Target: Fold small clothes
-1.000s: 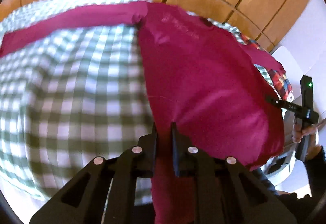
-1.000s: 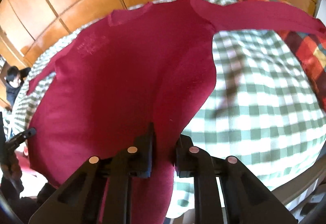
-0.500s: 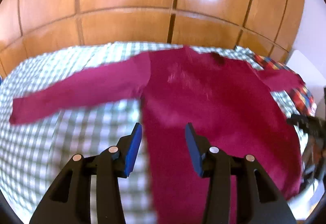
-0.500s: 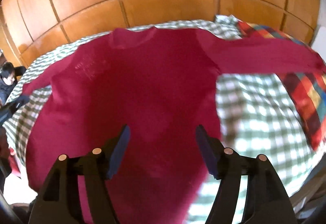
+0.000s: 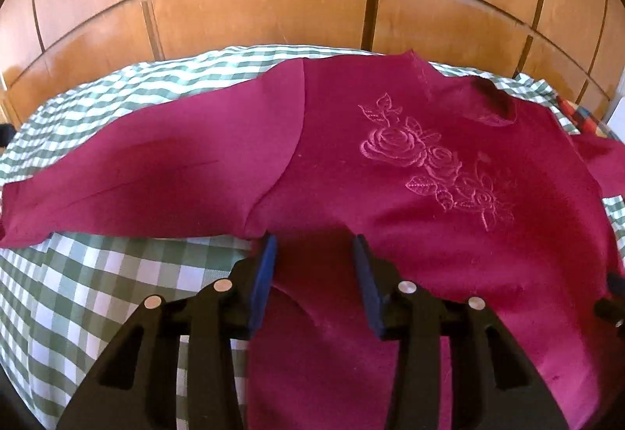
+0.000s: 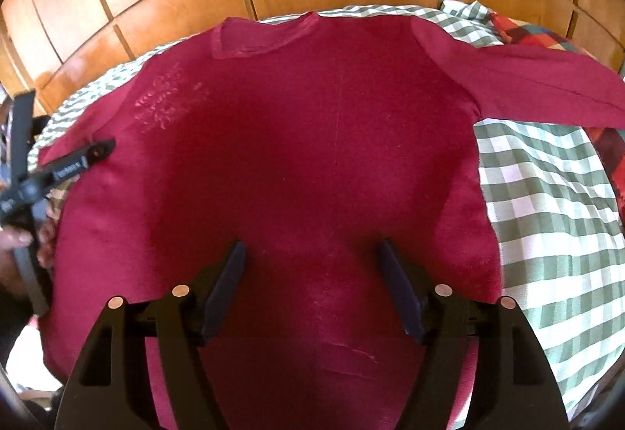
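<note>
left tool (image 5: 314,254): apart, just opened, nothing pinched | right tool (image 6: 310,258): apart, just opened, empty | shirt (image 5: 390,195): flat on bed (image 5: 117,273), under both your tools | sleeve (image 5: 156,180): stretches left of your left tool, nearer hand

We hold our left gripper (image 5: 314,250) pitched downward, its black arms rising from six o'clock and its blue-padded jaws standing apart after just opening, with nothing pinched between them. Our right gripper (image 6: 310,254) points down more steeply, jaws spread wider and still parting. At nine o'clock in the right view, our hand (image 6: 23,238) clasps the left tool's handle.
</note>
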The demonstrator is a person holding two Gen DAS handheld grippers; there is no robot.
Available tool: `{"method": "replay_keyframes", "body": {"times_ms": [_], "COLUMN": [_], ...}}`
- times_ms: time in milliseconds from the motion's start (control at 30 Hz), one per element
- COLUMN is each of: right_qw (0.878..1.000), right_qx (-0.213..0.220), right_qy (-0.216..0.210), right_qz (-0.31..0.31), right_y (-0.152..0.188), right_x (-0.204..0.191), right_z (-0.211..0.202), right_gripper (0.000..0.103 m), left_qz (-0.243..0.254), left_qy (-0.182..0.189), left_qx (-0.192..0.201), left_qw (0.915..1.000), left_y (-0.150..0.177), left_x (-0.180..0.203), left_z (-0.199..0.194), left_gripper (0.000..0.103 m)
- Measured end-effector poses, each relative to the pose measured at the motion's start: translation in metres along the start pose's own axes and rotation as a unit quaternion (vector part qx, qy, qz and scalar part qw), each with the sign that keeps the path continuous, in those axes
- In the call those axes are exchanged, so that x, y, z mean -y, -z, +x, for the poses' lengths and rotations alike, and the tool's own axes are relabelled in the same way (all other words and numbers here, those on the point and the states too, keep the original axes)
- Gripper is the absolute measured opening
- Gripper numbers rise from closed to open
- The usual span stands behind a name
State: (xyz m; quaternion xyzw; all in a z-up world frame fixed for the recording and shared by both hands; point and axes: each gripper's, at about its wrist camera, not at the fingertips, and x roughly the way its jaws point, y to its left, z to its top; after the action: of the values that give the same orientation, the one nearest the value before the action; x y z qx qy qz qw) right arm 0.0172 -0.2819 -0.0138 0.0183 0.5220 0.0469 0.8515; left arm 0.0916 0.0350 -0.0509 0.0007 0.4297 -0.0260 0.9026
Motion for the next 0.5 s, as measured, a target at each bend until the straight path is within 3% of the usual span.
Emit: {"method": "replay_keyframes", "body": {"times_ms": [133,267,333,400,433,500], "right_qw": [0.996,0.977,0.958,0.936,0.910,0.891], "right_qx": [0.046,0.099,0.127,0.147,0.166,0.171], "right_qy": [-0.005,0.027,0.060,0.078,0.095,0.112], "right_qz": [0.070,0.188,0.251,0.311,0.369,0.404], "right_y": [-0.013,-0.020,-0.020,-0.017,-0.013,-0.012], "right_x": [0.043,0.126,0.174,0.215,0.257,0.287], "right_z": [-0.040,-0.084,-0.106,-0.121,-0.133,-0.135], "right_gripper": [0.070,0.065,0.058,0.058,0.058,0.058], "left_qz": [-0.001,0.005,0.006,0.005,0.004,0.005], "left_qy": [0.000,-0.007,-0.008,-0.007,-0.006,-0.006], "left_qx": [0.003,0.004,0.004,0.005,0.005,0.004], "left_qw": [1.0000,0.9999,0.9999,1.0000,1.0000,1.0000], "left_y": [0.000,0.000,0.000,0.000,0.000,0.000], "left_x": [0.002,0.002,0.002,0.001,0.001,0.001], "left_z": [0.000,0.001,0.001,0.002,0.001,0.002], "left_gripper": [0.041,0.042,0.042,0.042,0.042,0.043]}}
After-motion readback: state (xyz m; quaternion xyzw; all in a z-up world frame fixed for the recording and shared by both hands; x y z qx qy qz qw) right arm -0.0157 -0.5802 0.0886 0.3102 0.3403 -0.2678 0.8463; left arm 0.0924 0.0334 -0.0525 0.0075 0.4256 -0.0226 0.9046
